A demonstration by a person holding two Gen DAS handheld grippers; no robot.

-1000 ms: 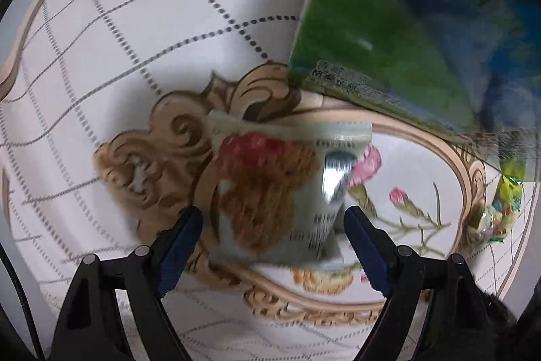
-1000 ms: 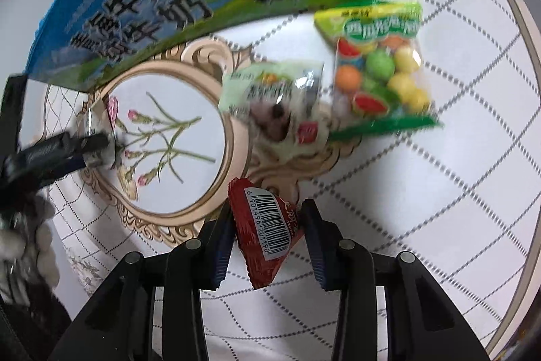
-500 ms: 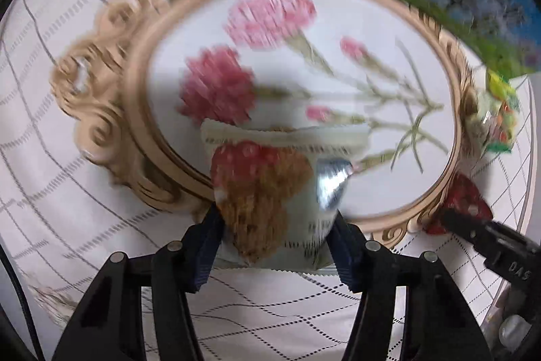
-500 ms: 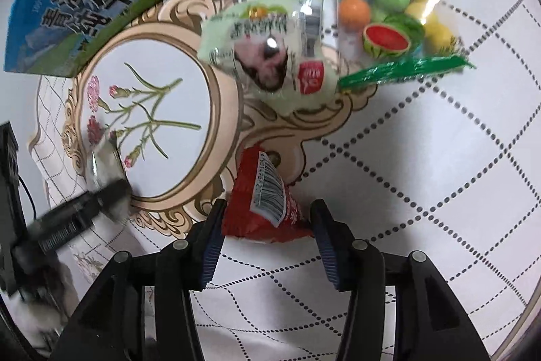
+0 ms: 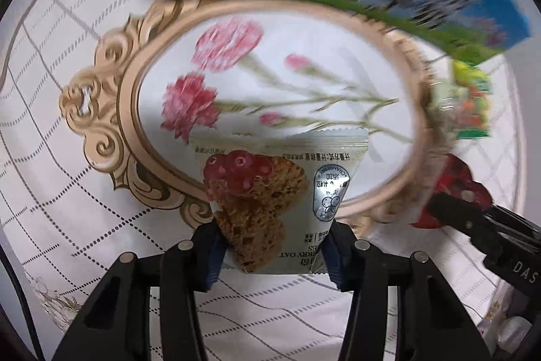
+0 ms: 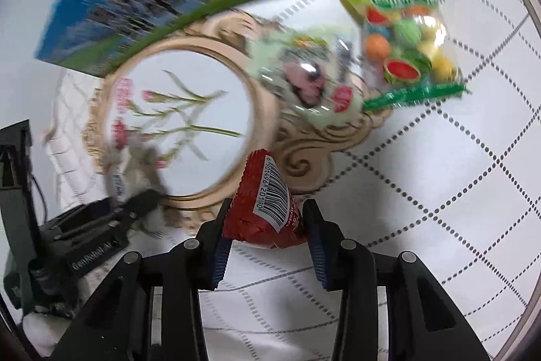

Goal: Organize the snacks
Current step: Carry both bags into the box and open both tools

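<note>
Left wrist view: left tool (image 5: 272, 254) is closing, pads pinching the oat cookie packet (image 5: 270, 205) above the counter (image 5: 67, 158). Right wrist view: right tool (image 6: 267, 246) clamps the red snack packet (image 6: 267, 208), the gummy bag (image 6: 405, 46) lying well beyond.

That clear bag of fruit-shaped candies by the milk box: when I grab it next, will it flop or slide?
The candy bag is probably floppy: thin clear film around loose round pieces that may shift in a grip. Its glossy film looks slippery, so it may slide on the tablecloth when pushed. The flat green sealed edge looks the firmest place to pinch.
</note>
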